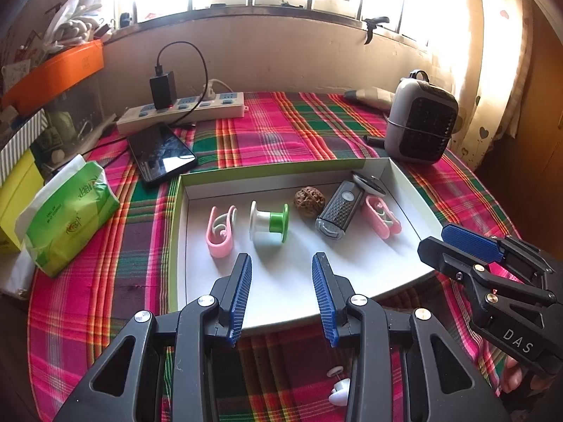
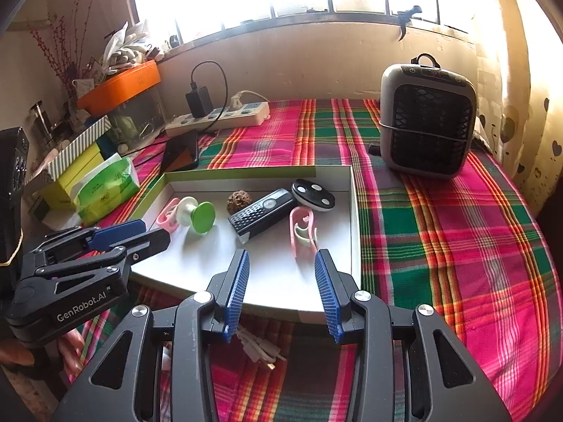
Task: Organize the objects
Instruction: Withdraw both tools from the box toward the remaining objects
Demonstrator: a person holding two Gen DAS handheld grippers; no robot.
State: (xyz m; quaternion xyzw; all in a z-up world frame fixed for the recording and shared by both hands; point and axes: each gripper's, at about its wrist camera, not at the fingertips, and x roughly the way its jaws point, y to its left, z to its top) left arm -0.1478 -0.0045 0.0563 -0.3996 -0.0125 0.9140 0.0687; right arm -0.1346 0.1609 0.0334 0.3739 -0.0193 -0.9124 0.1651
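- We find the left gripper (image 1: 281, 263) spread, holding nothing, at the box's six o'clock edge.
- We find the right gripper (image 2: 281, 260) likewise spread and unloaded.
- The white box (image 1: 404, 179) holds two pink clips (image 1: 221, 232), a spool (image 1: 269, 225), a walnut (image 1: 309, 201) and a grater (image 1: 339, 213).

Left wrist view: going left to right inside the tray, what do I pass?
Pink clip → green-and-white spool → walnut → black grater → second pink clip, all inside the white tray.
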